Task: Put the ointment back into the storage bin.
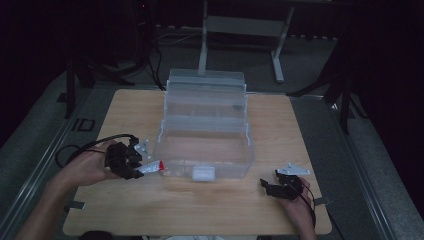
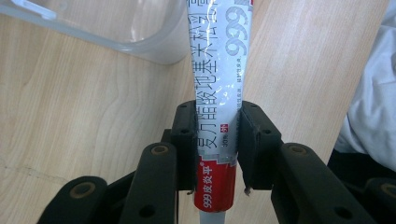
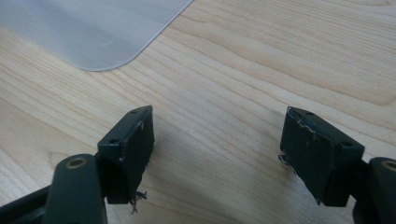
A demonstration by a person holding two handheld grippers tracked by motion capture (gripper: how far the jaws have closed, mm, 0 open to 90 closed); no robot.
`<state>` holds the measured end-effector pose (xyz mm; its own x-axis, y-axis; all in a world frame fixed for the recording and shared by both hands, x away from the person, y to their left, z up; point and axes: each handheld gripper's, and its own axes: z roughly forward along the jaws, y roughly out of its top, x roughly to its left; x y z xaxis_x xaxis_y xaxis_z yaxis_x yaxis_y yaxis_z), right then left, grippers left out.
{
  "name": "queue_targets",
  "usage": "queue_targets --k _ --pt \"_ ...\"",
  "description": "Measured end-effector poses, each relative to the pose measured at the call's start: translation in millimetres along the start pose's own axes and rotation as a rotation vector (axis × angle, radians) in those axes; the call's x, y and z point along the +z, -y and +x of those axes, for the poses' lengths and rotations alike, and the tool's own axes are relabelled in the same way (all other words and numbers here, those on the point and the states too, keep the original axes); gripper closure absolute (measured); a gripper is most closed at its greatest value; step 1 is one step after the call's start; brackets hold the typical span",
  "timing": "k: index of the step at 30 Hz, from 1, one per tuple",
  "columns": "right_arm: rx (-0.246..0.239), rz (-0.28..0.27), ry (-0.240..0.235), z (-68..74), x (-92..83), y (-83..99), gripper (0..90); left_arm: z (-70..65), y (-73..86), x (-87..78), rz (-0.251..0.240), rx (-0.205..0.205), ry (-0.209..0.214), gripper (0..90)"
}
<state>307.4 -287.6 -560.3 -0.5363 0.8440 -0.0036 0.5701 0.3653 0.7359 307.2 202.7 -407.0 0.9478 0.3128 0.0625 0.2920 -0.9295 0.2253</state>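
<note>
Your left gripper (image 2: pixel 217 140) pinches the tube (image 2: pixel 219 93) low in frame, near its red end. It is likely light and soft; squeeze gently. The right gripper (image 3: pixel 217 154) stands spread, empty.

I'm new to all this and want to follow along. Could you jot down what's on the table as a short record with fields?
Table: light wooden top
Box: clear plastic organiser box, lid open, mid-table
Tube: white and red ointment tube, near the box's front left corner
Left gripper: shut on the tube, jaws pressing both its sides
Right gripper: open, nothing between its jaws, over bare wood right of the box
</note>
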Motion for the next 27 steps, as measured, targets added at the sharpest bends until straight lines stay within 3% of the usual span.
queue_targets --k 27 --pt "-0.001 -0.001 0.0 -0.1 0.0 0.0 25.7 15.6 -18.1 -13.0 0.003 0.014 0.0 70.4"
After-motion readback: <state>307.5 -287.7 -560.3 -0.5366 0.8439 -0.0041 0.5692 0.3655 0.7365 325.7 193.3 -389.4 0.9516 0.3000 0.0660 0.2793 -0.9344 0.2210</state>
